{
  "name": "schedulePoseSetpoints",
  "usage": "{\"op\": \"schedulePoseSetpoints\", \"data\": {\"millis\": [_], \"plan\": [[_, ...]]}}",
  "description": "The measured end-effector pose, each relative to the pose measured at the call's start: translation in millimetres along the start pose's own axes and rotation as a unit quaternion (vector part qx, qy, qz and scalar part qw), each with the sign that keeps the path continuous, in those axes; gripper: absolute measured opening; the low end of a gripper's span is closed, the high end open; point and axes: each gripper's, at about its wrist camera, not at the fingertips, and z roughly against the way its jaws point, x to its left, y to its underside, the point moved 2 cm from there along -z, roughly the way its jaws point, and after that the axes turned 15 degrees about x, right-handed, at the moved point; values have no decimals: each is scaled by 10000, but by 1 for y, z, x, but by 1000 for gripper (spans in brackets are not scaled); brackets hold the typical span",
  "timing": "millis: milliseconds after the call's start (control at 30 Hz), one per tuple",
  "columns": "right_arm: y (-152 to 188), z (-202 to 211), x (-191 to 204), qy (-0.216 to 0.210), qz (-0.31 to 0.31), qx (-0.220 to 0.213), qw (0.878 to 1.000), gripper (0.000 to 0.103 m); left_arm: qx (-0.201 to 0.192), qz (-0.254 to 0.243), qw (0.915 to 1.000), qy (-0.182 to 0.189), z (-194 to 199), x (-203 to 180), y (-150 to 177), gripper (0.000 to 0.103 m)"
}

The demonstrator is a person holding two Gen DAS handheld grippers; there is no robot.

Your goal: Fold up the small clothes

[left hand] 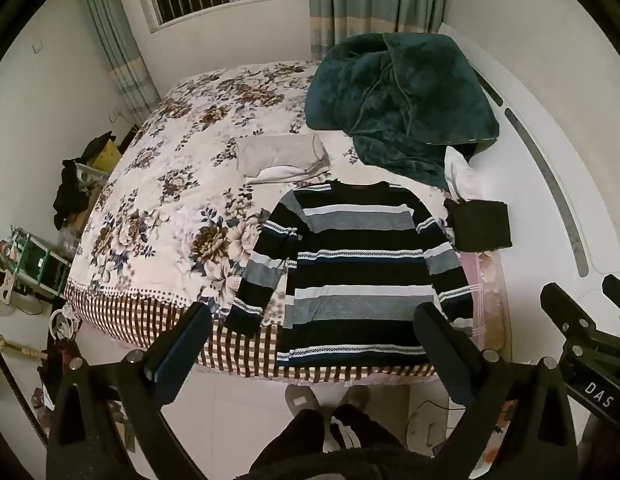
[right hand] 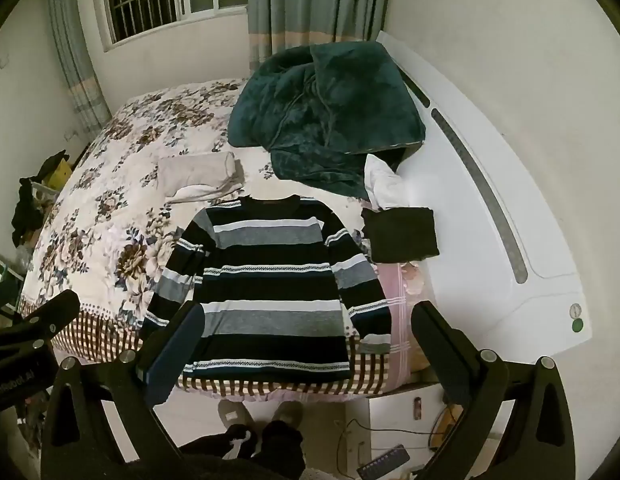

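Note:
A striped long-sleeved sweater (left hand: 350,268), in black, grey and white bands, lies flat and unfolded on the near edge of the bed, collar away from me, sleeves down both sides. It also shows in the right wrist view (right hand: 269,280). My left gripper (left hand: 314,320) is open and empty, held above the sweater's hem. My right gripper (right hand: 310,320) is open and empty too, above the hem's right part. The right gripper also shows at the right edge of the left wrist view (left hand: 582,300). The left gripper's finger shows in the right wrist view (right hand: 53,312).
The bed (left hand: 157,216) has a floral cover. A folded black garment (left hand: 480,226) lies right of the sweater, a beige folded garment (left hand: 285,156) behind it, and a teal blanket (left hand: 398,100) heaped at the back. A white headboard (left hand: 542,200) stands at the right. My slippered feet (left hand: 330,400) stand on the floor.

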Motion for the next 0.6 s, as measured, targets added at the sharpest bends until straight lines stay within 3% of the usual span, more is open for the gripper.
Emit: {"op": "schedulePoseSetpoints", "data": {"millis": [600], "plan": [[4, 6, 4, 4, 4, -51, 10000, 103, -62, 8, 10000, 57, 0, 1, -1, 103]]}}
